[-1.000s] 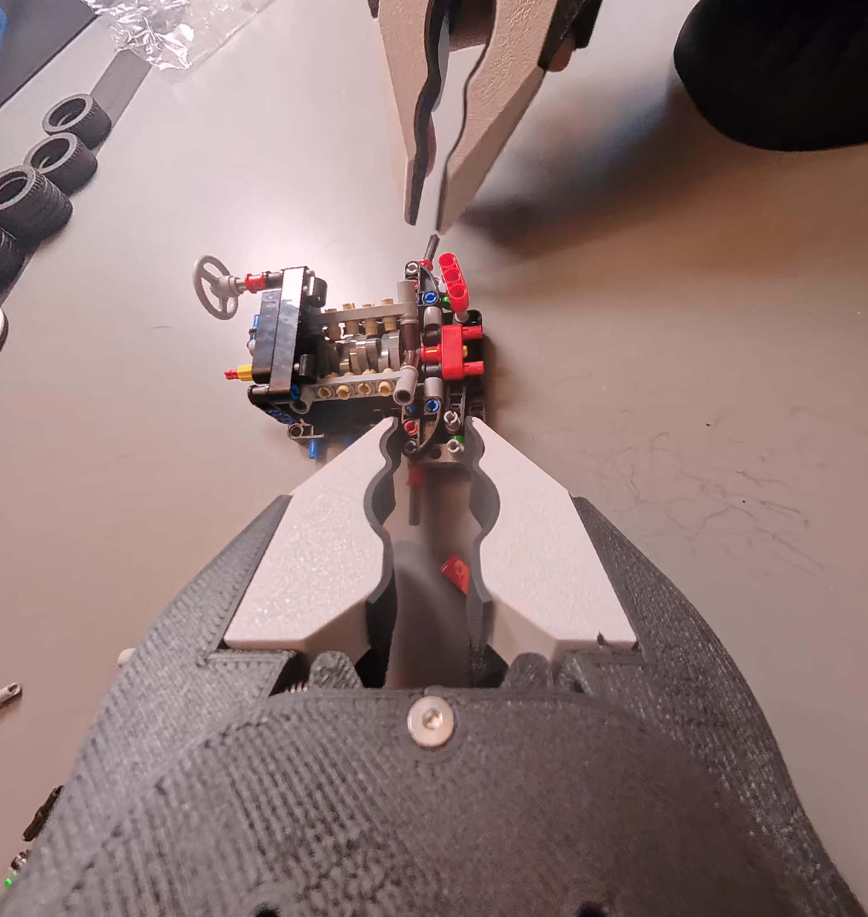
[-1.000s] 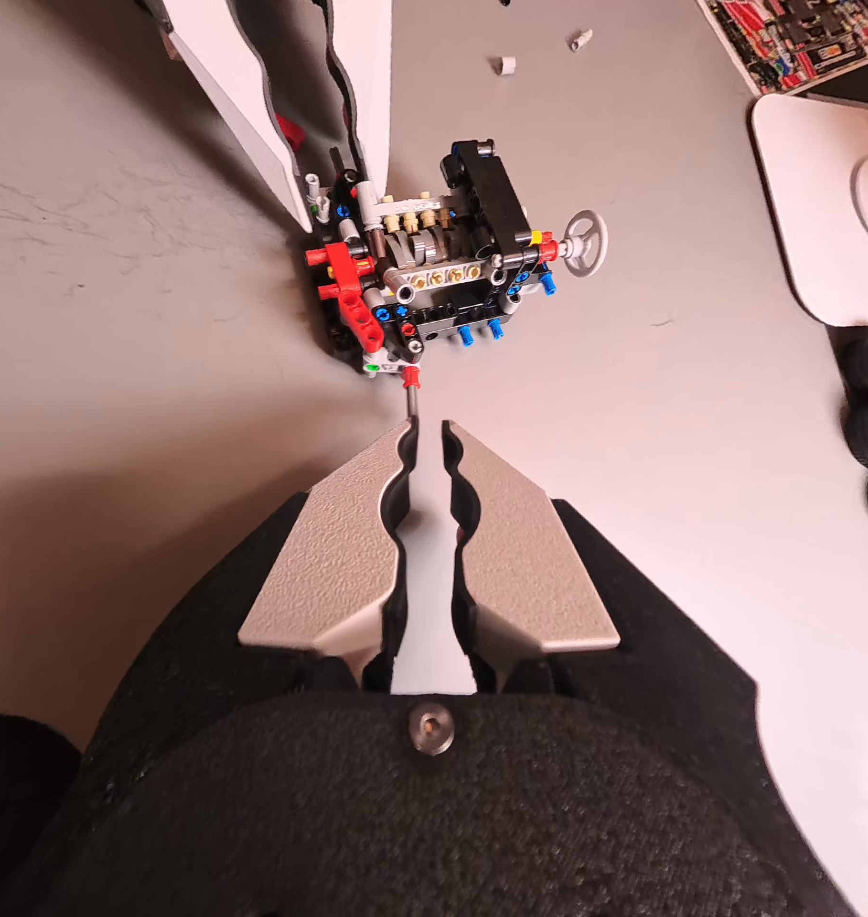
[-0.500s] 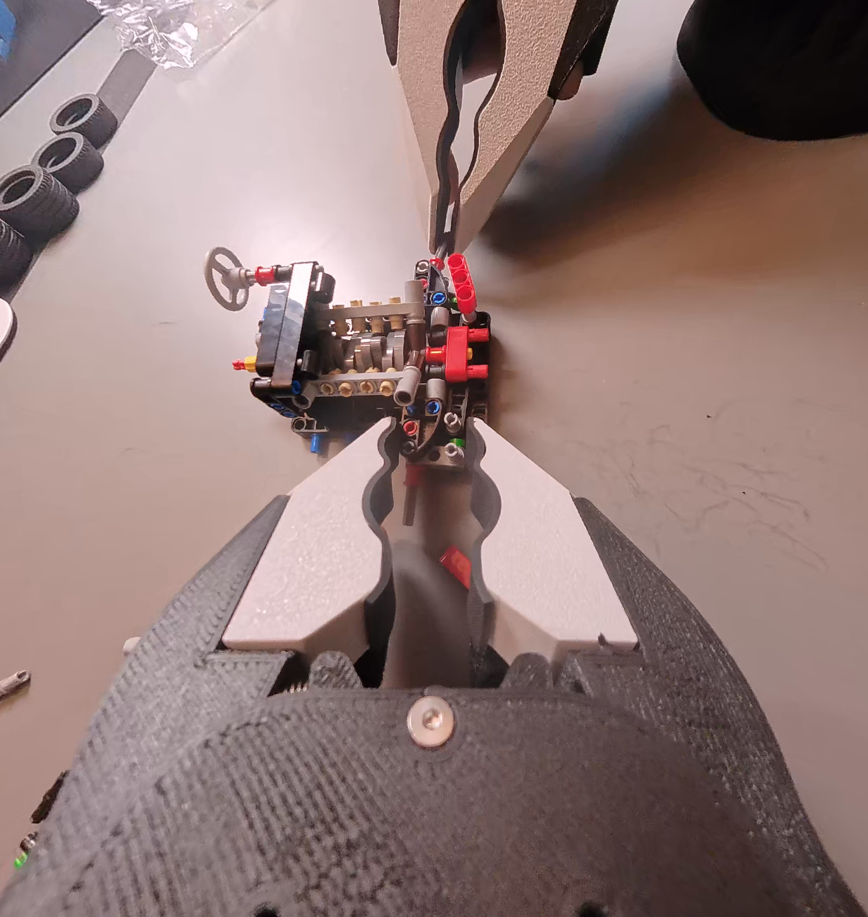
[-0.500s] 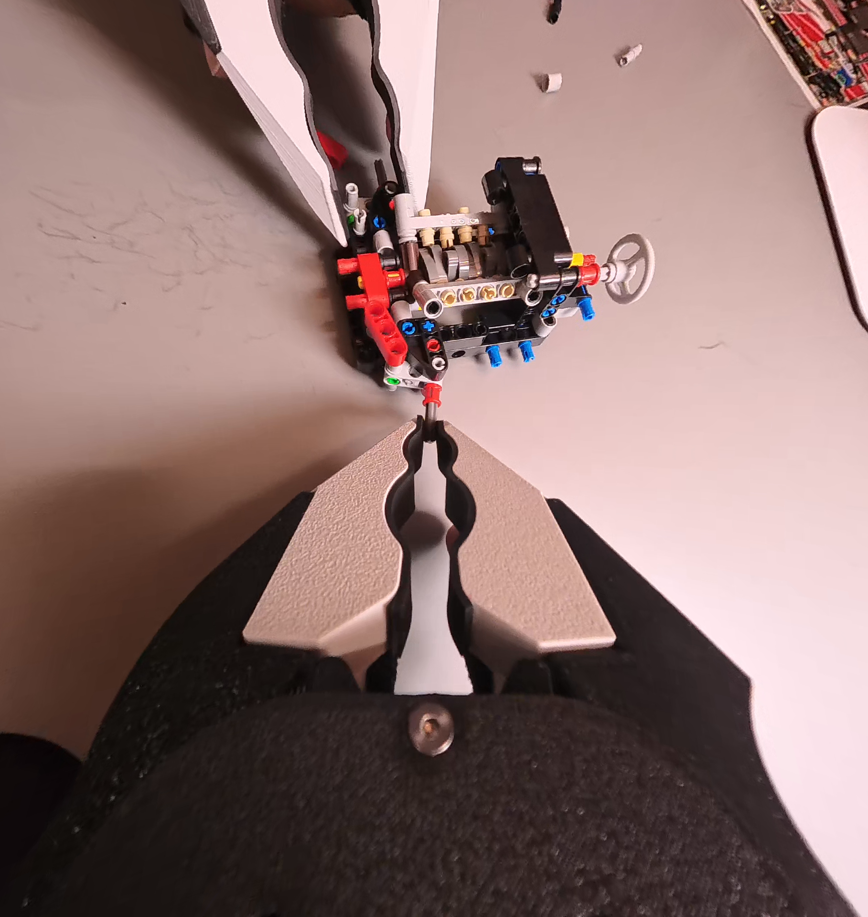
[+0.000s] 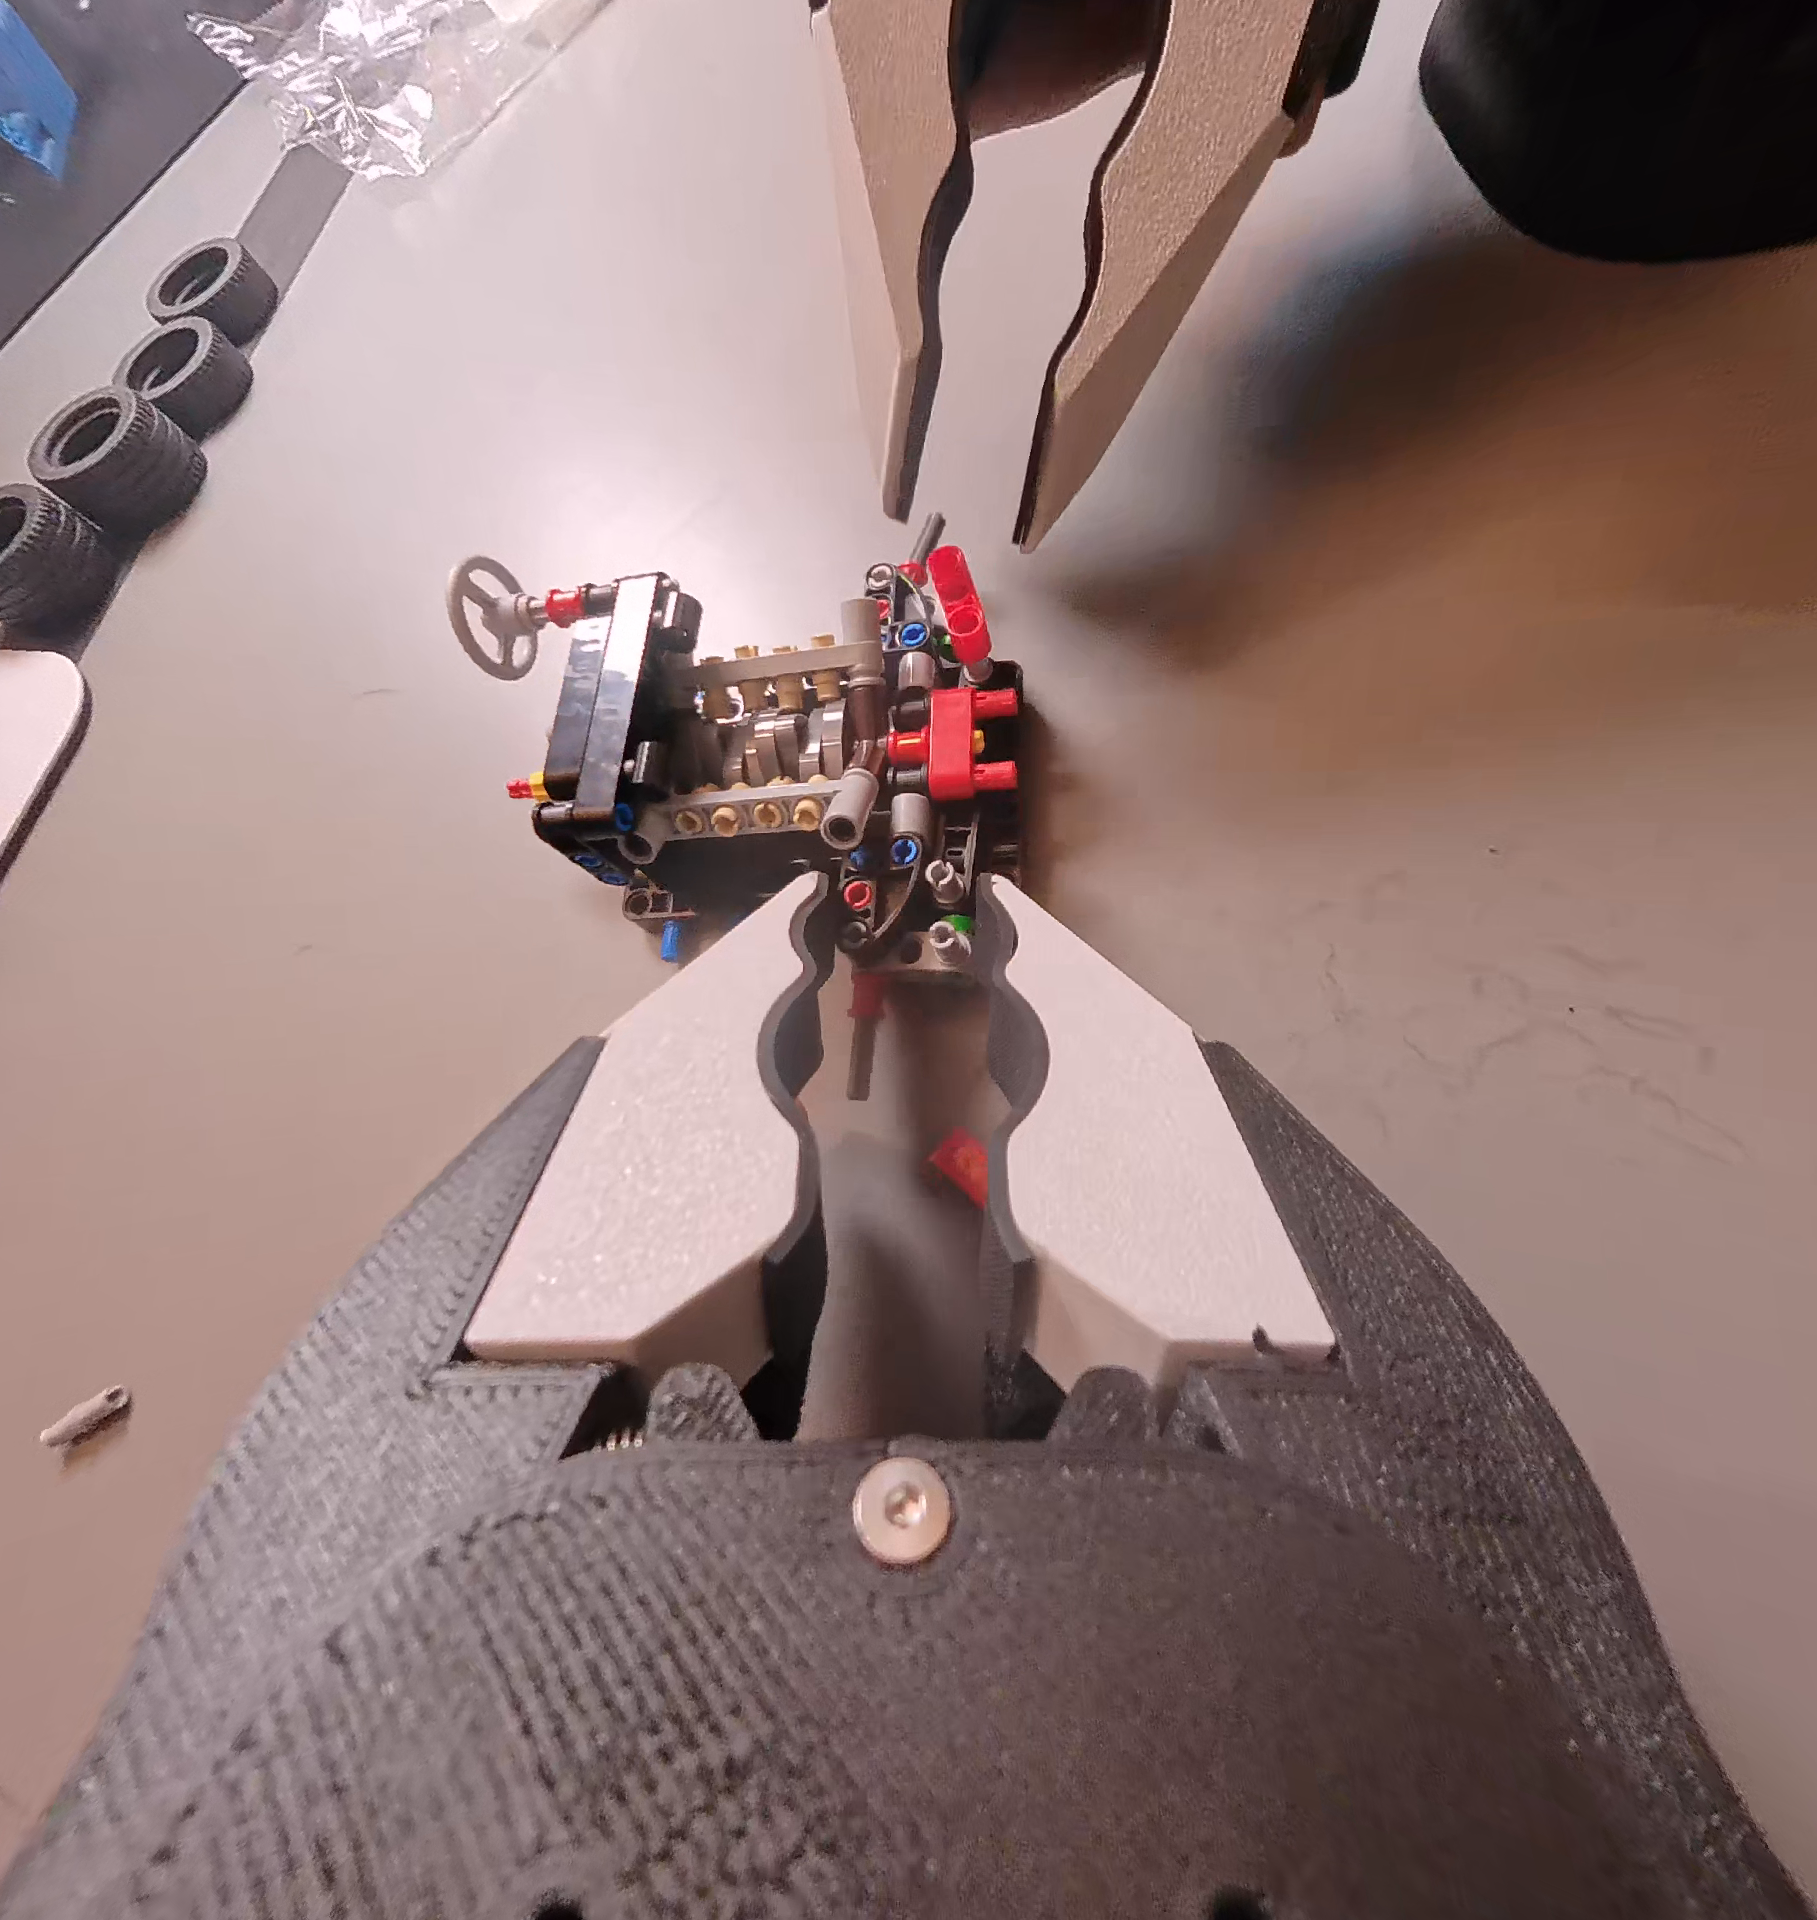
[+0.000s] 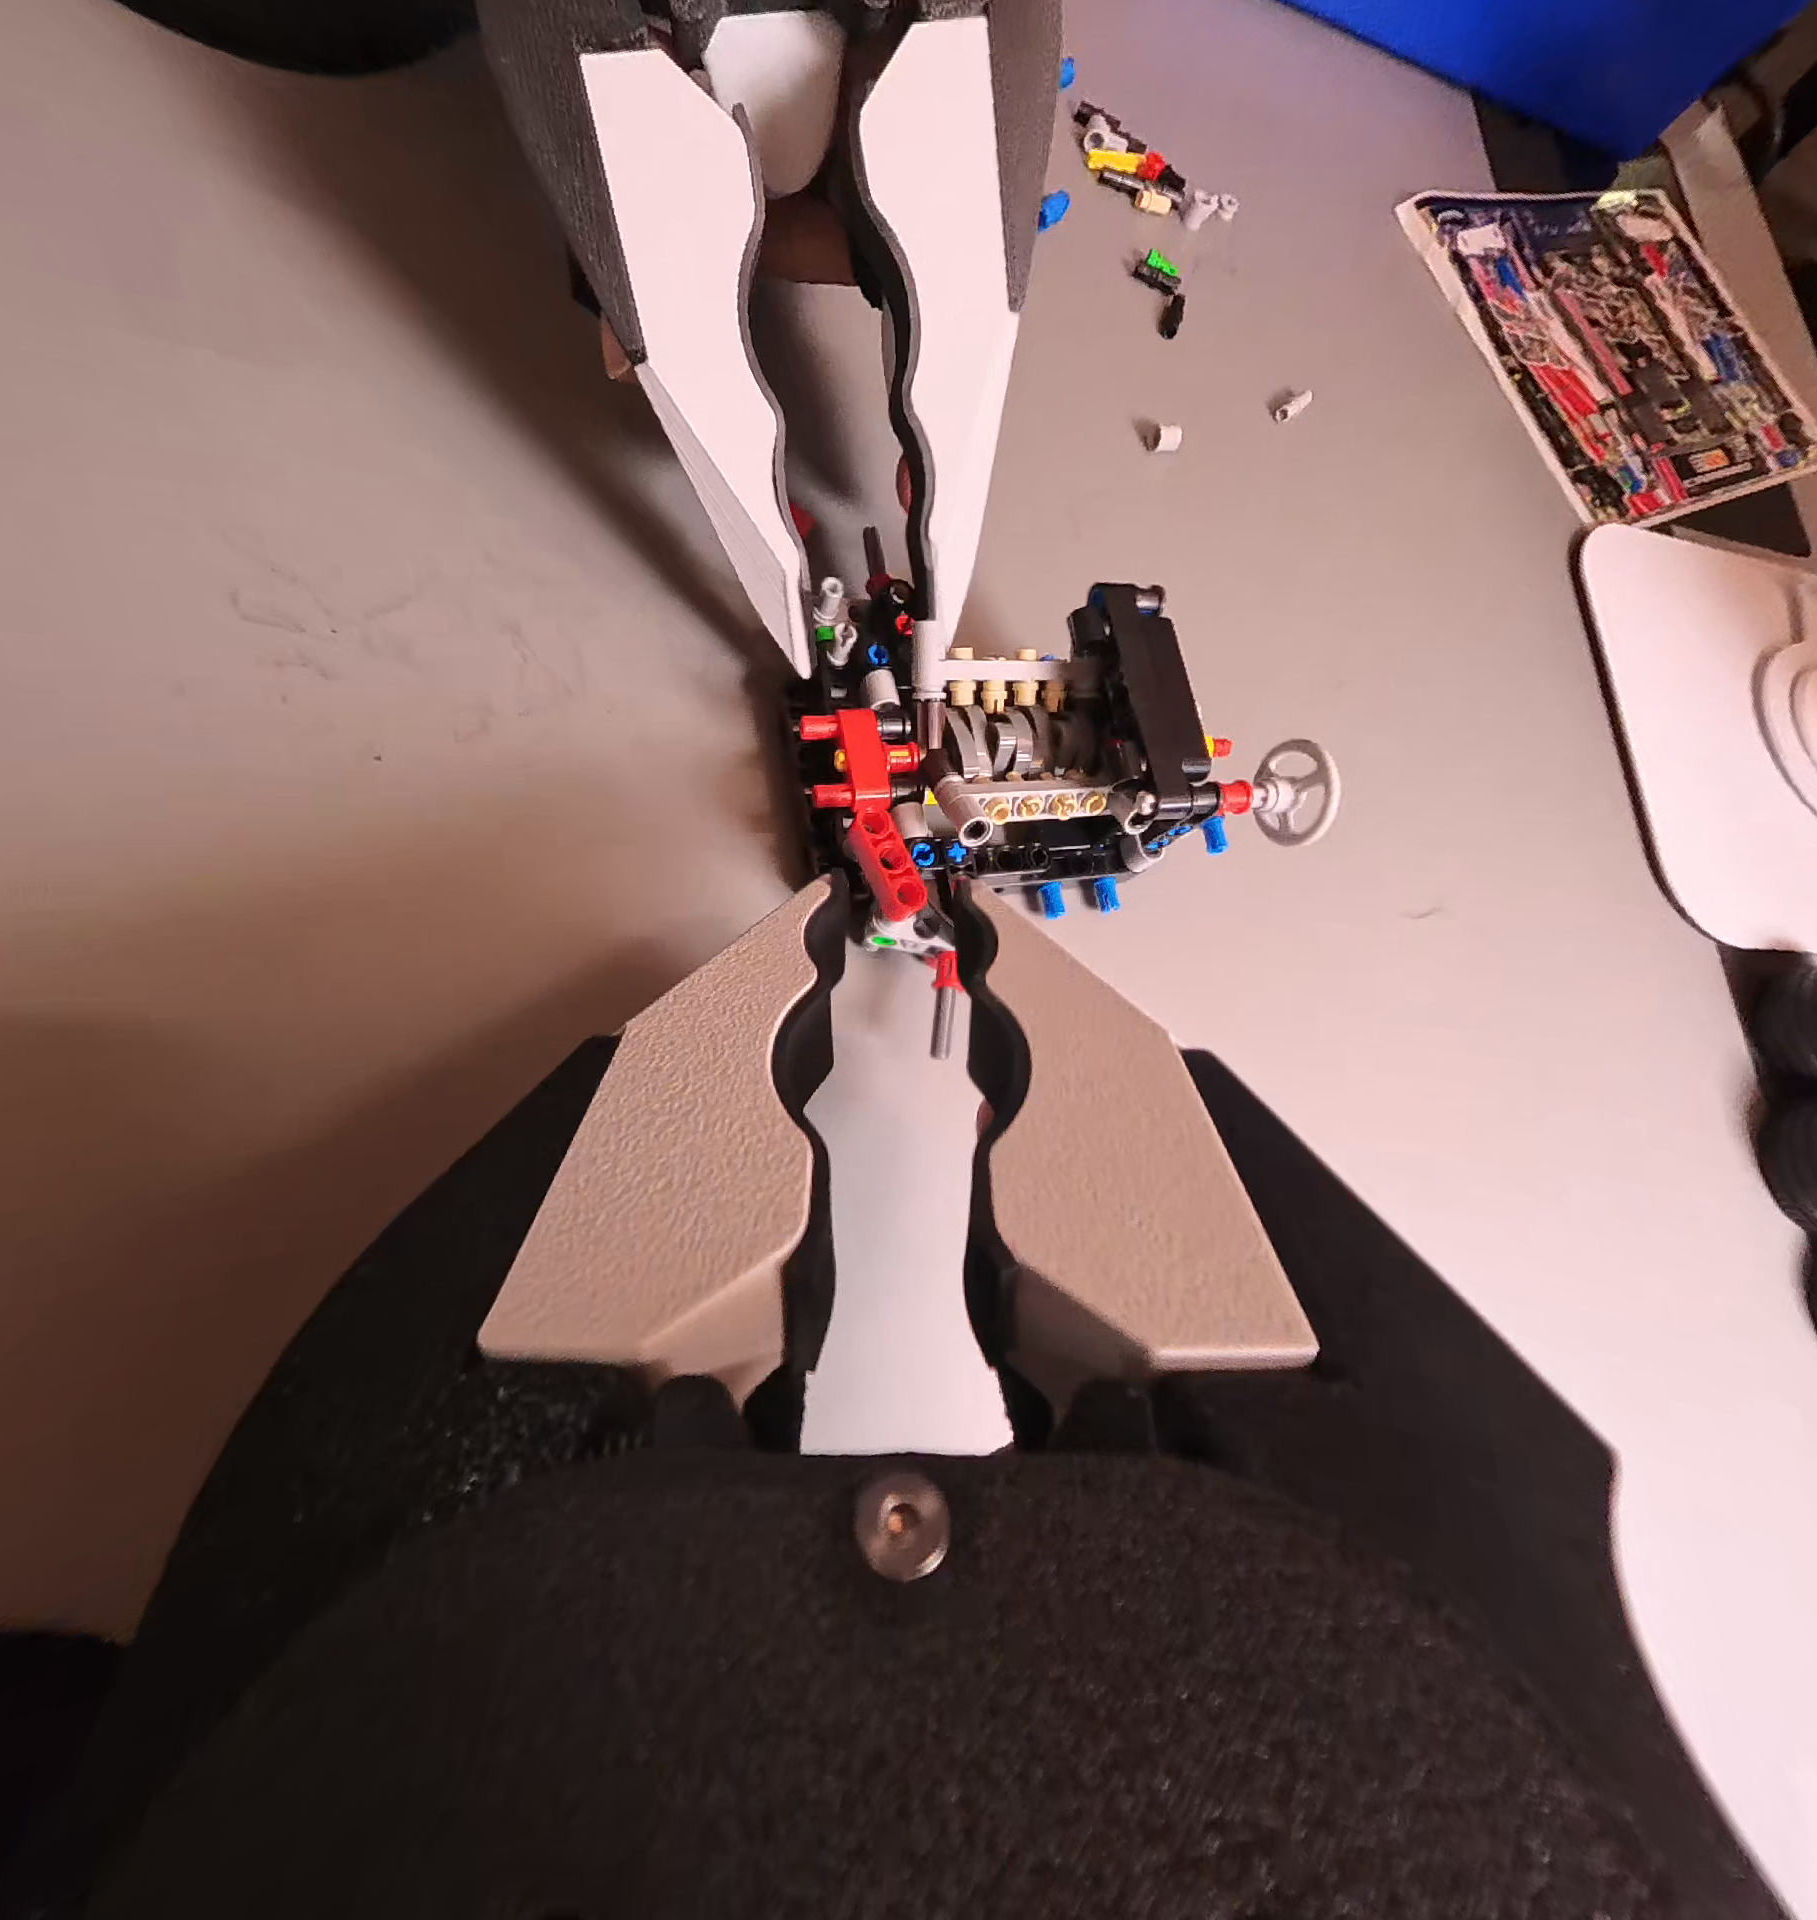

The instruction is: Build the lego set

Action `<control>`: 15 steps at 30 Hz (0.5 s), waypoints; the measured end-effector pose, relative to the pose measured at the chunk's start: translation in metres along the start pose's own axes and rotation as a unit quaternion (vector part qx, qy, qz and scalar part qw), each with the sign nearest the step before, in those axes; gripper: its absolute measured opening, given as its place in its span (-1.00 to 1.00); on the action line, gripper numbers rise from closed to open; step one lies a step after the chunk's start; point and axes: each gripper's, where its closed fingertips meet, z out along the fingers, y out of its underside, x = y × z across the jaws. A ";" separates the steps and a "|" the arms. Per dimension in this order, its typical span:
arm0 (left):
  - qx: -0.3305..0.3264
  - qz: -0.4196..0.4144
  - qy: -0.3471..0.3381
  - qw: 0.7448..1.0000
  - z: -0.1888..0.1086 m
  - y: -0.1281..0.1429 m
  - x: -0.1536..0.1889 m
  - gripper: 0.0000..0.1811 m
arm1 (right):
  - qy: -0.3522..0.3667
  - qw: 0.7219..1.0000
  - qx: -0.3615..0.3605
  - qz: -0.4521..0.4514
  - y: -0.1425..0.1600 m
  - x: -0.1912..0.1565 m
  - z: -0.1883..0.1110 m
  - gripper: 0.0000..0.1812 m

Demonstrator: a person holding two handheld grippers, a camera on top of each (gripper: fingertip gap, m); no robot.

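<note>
The partly built lego model [image 5: 779, 748], black and grey with red beams and a grey steering wheel [image 5: 488, 629], lies on the table. My left gripper [image 5: 899, 899] is shut on the model's near end, and a short axle [image 5: 862, 1049] pokes back between its fingers. My right gripper [image 5: 961, 525] faces it from the far side with its jaws apart. In the right wrist view the right gripper [image 6: 899, 894] is open and straddles the model's [image 6: 1018, 758] other end. A grey axle [image 6: 943, 1013] lies between its fingers. The left gripper [image 6: 868, 655] shows opposite.
Several black tires [image 5: 114, 457] and a clear plastic bag [image 5: 384, 94] lie at the left. A white tray [image 5: 0, 769] and a loose grey pin [image 5: 83, 1415] lie nearer. An instruction booklet [image 6: 1610, 353], small loose parts [image 6: 1143, 187] and a white stand [image 6: 1714, 727] lie beyond the model.
The right gripper narrowed around the axle tip, then opened wider and moved forward, so the axle now lies between its fingers. The left gripper kept its hold on the model.
</note>
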 end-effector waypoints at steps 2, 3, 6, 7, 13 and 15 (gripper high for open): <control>-0.002 0.005 -0.004 1.000 -0.002 0.001 -0.001 -0.72 | 0.002 1.000 0.005 0.002 -0.001 0.001 0.002 -0.78; -0.003 0.006 -0.006 1.000 -0.004 0.002 -0.002 -0.73 | 0.005 1.000 0.005 0.001 -0.001 0.001 0.002 -0.78; -0.001 0.014 -0.015 1.000 -0.011 0.001 -0.003 -0.75 | 0.009 1.000 0.009 0.000 -0.003 0.002 0.003 -0.78; 0.000 0.021 -0.015 1.000 -0.013 0.001 -0.002 -0.78 | 0.008 1.000 0.012 -0.001 -0.004 0.001 0.004 -0.78; -0.001 0.035 -0.013 0.999 -0.016 -0.001 0.003 -0.83 | 0.003 1.000 0.006 -0.003 -0.002 -0.003 0.014 -0.78; 0.008 0.040 -0.011 0.999 -0.017 -0.005 0.005 -0.83 | 0.005 1.000 0.006 -0.001 -0.001 -0.002 0.012 -0.78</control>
